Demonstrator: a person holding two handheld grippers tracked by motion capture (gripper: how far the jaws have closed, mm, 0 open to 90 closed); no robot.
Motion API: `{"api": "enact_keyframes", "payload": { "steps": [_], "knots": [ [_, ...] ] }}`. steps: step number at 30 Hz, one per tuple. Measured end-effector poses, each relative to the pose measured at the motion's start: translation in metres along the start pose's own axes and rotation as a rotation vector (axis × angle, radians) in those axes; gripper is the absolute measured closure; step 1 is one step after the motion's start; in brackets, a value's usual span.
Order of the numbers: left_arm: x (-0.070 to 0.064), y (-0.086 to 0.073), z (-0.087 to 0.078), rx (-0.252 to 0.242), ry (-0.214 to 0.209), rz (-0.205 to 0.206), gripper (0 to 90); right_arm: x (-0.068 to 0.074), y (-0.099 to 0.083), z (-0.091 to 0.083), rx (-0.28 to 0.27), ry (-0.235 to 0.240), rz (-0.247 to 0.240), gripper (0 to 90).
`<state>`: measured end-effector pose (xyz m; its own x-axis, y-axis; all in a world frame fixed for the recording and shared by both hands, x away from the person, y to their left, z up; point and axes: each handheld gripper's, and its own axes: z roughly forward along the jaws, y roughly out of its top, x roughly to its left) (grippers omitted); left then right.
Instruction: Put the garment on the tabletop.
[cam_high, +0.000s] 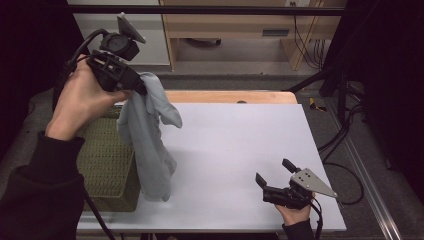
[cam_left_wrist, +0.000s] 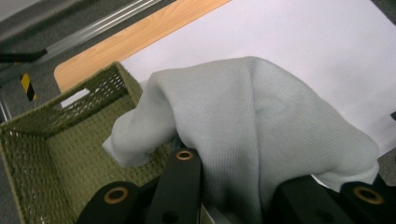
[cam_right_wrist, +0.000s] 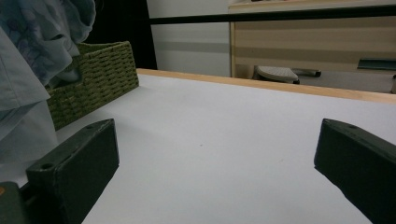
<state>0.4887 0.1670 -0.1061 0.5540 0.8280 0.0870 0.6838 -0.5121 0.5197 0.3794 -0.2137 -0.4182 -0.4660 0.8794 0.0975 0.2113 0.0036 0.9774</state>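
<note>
A pale grey-blue garment (cam_high: 150, 140) hangs from my left gripper (cam_high: 137, 86), which is shut on its top and held high over the table's left side. Its lower end reaches the white tabletop beside the basket. In the left gripper view the cloth (cam_left_wrist: 247, 126) drapes over both black jaws, above the green woven basket (cam_left_wrist: 51, 154). My right gripper (cam_high: 275, 172) rests low on the table at the front right, open, with nothing between its fingers (cam_right_wrist: 74, 163). The garment (cam_right_wrist: 23, 79) shows at the left edge of the right gripper view.
The green woven basket (cam_high: 107, 165) stands at the table's left edge, partly off the white sheet (cam_high: 240, 145). A wooden strip (cam_high: 225, 96) runs along the far edge. Cables and a metal frame lie on the floor to the right.
</note>
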Motion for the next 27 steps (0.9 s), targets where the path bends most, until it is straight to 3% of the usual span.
{"api": "enact_keyframes", "payload": {
  "steps": [2, 8, 13, 15, 20, 27],
  "knots": [
    [-0.006, 0.002, -0.001, -0.002, -0.005, -0.002, 81.6, 0.0, 0.0, -0.001, 0.001, 0.002, 0.006, 0.1],
    [-0.032, 0.015, -0.003, -0.03, -0.033, 0.048, 81.6, -0.001, 0.002, -0.003, -0.001, -0.003, 0.01, 0.1],
    [-0.046, 0.022, -0.001, -0.044, -0.047, 0.065, 81.7, -0.001, 0.002, -0.004, -0.01, 0.002, 0.018, 0.1],
    [-0.058, 0.028, 0.0, -0.041, -0.07, 0.096, 81.6, -0.002, 0.003, -0.003, -0.013, 0.003, 0.012, 0.1],
    [-0.069, 0.032, 0.006, -0.036, -0.079, 0.113, 81.7, -0.002, 0.003, -0.005, -0.013, 0.001, 0.007, 0.1],
    [-0.068, 0.029, 0.029, -0.016, -0.111, 0.117, 81.7, -0.002, 0.003, -0.006, -0.011, 0.003, 0.013, 0.1]
  ]
}}
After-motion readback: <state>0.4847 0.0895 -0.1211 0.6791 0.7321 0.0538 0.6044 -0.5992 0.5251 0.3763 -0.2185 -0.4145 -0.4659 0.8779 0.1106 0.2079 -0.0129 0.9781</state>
